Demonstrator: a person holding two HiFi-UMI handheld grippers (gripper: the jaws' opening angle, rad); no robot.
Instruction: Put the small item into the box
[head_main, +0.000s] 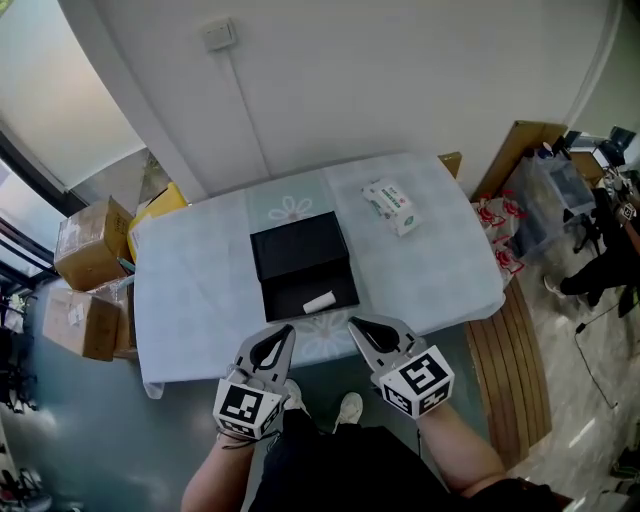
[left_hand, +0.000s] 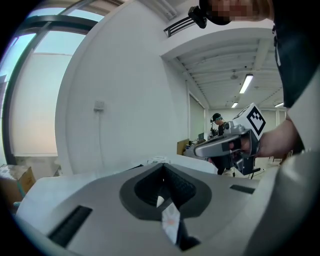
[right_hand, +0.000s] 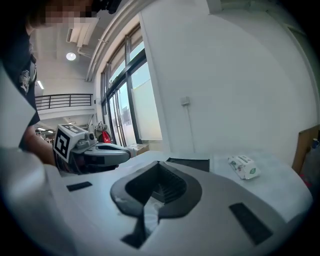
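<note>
Cardboard cartons (head_main: 92, 240) are stacked on the floor at the far left, under a tall window, with a yellow carton (head_main: 158, 206) wedged between them and the table. The table (head_main: 190, 290) stands against a white wall that carries a wall switch (head_main: 219, 35), and a pale cloth with a faint flower print covers it.

The left gripper (head_main: 285, 332) hovers just off the near edge of the table. Its jaws are pressed together with nothing between them, and its own view shows the two grey fingers meeting in a tight seam.

The black box (head_main: 300, 245) lies open at the middle of the table, its two dark halves one behind the other. The small item (head_main: 318, 301) is already inside the near half, toward its right side. It lies just beyond both gripper tips and between them, touched by neither. It is a short white oblong lying flat and slightly askew, bright against the black lining; no finer detail can be made out.

The right gripper (head_main: 355, 326) is level with the left one and a little apart from it. Its jaws are likewise closed and it holds nothing.

Farther right and back, a white tissue pack with green print (head_main: 390, 206) lies on the cloth, well apart from the box. Past the right end of the table are a wooden board (head_main: 505, 160), a clear plastic storage bin (head_main: 548, 195) and a slatted wooden platform (head_main: 512, 370) on the floor.
</note>
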